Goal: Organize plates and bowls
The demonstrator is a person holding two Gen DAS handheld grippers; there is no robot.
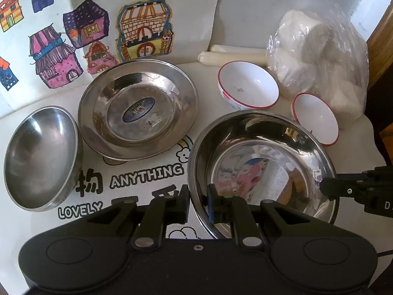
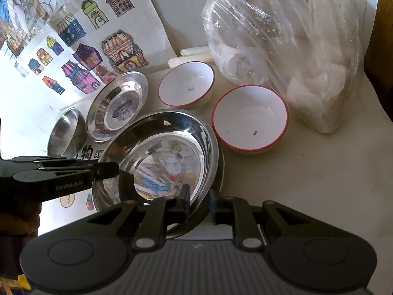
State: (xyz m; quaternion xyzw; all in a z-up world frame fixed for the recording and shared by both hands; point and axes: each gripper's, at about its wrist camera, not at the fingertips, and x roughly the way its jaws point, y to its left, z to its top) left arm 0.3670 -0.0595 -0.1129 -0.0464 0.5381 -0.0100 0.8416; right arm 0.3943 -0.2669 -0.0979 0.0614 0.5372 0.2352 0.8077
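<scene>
A large shiny steel plate sits nearest. My left gripper straddles its left rim, fingers narrowly apart around it. My right gripper straddles its right rim the same way, and shows in the left wrist view. A second steel plate with a blue sticker lies behind. A steel bowl is at the left. Two white red-rimmed bowls, one farther and one nearer, stand to the right.
A plastic bag of white items lies at the back right. White rolled tubes lie behind the bowls. A drawing of coloured houses leans at the back. The printed cloth covers the table.
</scene>
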